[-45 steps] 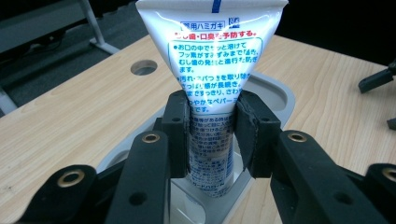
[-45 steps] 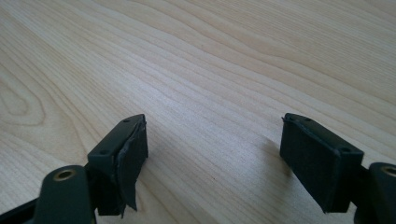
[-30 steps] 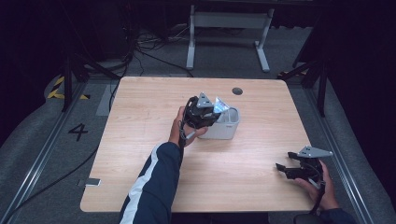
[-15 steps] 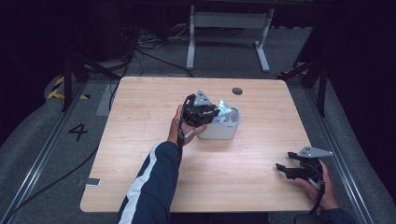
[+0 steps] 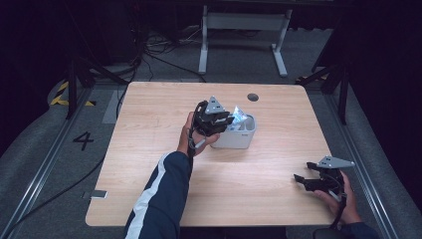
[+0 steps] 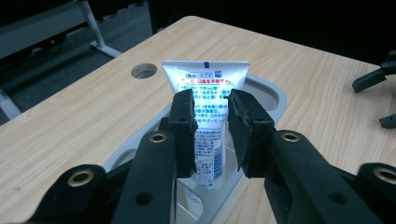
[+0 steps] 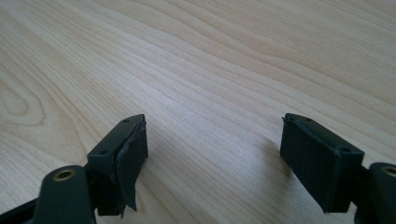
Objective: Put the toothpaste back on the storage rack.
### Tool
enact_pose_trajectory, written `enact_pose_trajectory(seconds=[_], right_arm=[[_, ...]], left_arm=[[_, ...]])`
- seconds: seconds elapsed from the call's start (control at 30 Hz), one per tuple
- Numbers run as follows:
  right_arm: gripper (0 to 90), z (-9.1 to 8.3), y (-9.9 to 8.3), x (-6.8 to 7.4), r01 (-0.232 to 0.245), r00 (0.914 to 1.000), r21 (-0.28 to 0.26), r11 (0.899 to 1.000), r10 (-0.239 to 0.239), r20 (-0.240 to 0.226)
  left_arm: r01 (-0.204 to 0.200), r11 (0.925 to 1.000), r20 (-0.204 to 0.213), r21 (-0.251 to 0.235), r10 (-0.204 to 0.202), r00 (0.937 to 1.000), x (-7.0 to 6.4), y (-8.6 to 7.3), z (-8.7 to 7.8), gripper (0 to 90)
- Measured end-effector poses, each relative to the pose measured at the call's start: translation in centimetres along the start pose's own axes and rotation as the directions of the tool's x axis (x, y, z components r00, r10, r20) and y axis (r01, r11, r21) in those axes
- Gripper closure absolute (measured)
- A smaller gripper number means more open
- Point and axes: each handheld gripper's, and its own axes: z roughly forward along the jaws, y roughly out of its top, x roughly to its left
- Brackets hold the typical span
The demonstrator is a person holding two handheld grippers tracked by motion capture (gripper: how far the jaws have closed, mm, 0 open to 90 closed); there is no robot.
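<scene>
Toothpaste tube, white with blue and red print, is standing nearly upright in a pale grey tray near the middle of the wooden surface, its flat crimped end pointing to twelve o'clock in the left gripper view. The tray is sitting just below a round cable hole, which lies at about one o'clock from it in the high view.

Left gripper is clamping the tube at mid-body, its jaws drawn in close with only the tube's thickness between the pads. A soft tube may be squashing under that pinch, so my guess is it could slip or tilt out of the grip. It could also catch on the tray's rim, because the lower end is sitting down inside the tray. The light tray might also be dragged along.

Right gripper is resting at about four o'clock from the tray, well apart from it, near the surface's edge. Its jaws are spread wide and grasping nothing, with bare wood between them.
</scene>
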Motion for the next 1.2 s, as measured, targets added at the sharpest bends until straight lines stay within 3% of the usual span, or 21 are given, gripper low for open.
enact_pose_trajectory(seconds=[0.57,0.8,0.97,1.2], right_arm=[[23.8,0.0,0.0,0.0,-0.001,1.0000,0.001,1.000,0.001,-0.001],[23.8,0.0,0.0,0.0,-0.001,1.0000,0.001,1.000,0.001,-0.001],[23.6,0.0,0.0,0.0,-0.006,1.0000,0.001,1.000,0.006,-0.002],[23.6,0.0,0.0,0.0,-0.004,1.0000,0.001,1.000,0.004,-0.001]], left_arm=[[-0.044,0.9990,-0.016,0.002,0.044,0.9989,-0.2,-0.4,-3.2,69.5],[-0.109,0.9930,-0.040,0.046,0.111,0.9931,-0.6,-1.3,-4.5,68.9],[-0.138,0.9867,-0.058,0.087,0.143,0.9880,-0.8,-2.7,-5.6,68.5],[-0.131,0.9797,-0.085,0.152,0.145,0.9858,-0.3,-5.4,-7.1,67.9]])
